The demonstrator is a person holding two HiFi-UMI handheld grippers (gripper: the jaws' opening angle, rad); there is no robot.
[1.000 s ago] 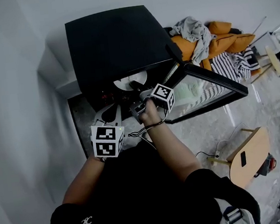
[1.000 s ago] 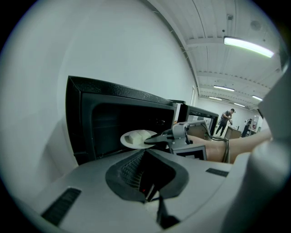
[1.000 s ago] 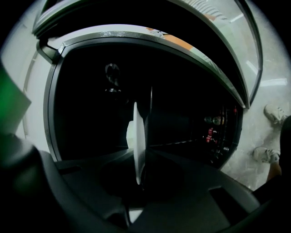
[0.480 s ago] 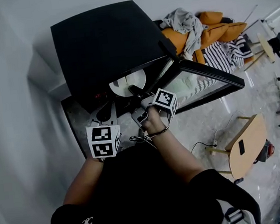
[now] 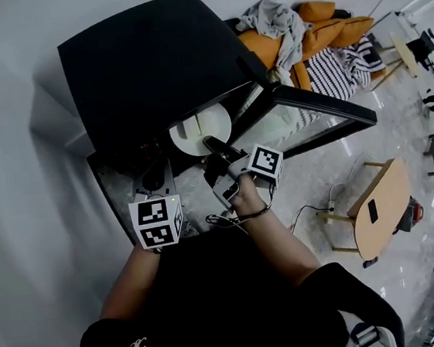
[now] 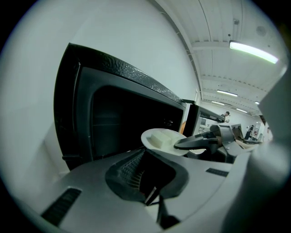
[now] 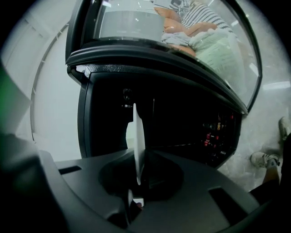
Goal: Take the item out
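White and thin-rimmed, the plate [image 5: 200, 130] sits at the mouth of the black microwave [image 5: 149, 60], just above the centre of the head view, with a pale block [image 6: 161, 138] of food lying loose on it. The right gripper [image 7: 137, 170] has the plate's near rim pinched edge-on between its closed jaws. The left gripper [image 6: 145, 164] hangs lower left of it with its jaws together and nothing between them.

I judge the plate to be stiff, smooth and breakable: light enough for one claw, but slippery under the pads and inclined to droop, since it is held at one edge only. The rim is the only real place to grip it, as deep as the pads allow. It probably needs to stay level, because the block looks soft and nothing holds it, so a tilt would let it slide off. The open glass door [image 5: 311, 111], slanting down to the right of the plate, is the likeliest thing for it to knock.

Mottled grey stone [image 5: 116, 180] carries the microwave, against a plain white wall at the left of the frame. At the upper right lie orange cushions [image 5: 324, 17] with crumpled clothes and striped cloth. A glossy floor [image 5: 343, 185] and a wooden table [image 5: 381, 216] fill the right side
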